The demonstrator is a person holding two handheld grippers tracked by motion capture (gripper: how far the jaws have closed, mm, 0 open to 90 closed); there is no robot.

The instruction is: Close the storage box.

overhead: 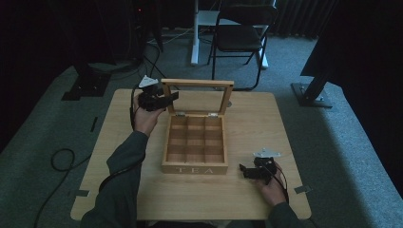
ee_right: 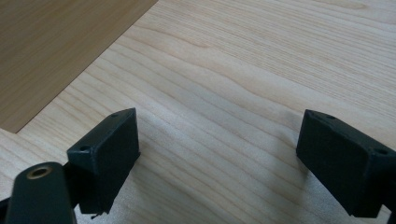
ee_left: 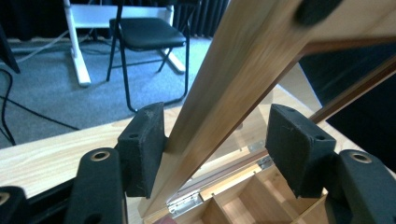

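A wooden tea box [overhead: 195, 168] with empty compartments stands mid-table, its glass-paned lid [overhead: 197, 83] raised upright. My left gripper [overhead: 172, 97] is at the lid's left rail. In the left gripper view that rail [ee_left: 233, 70] runs between the jaws of my left gripper [ee_left: 219, 135], which is open. The rail touches the left pad [ee_left: 142, 140], and the right pad [ee_left: 299, 144] stands apart from it. My right gripper [overhead: 243, 171] hovers low over the table beside the box's front right corner. It is open and empty [ee_right: 219, 154], with the box wall [ee_right: 56, 46] just ahead.
The light wooden table [overhead: 266, 123] has bare room on both sides of the box. Behind it on the carpet stand a black folding chair [overhead: 242, 33] and a white stand [overhead: 195, 33]. A cable [overhead: 62, 159] loops on the floor at the left.
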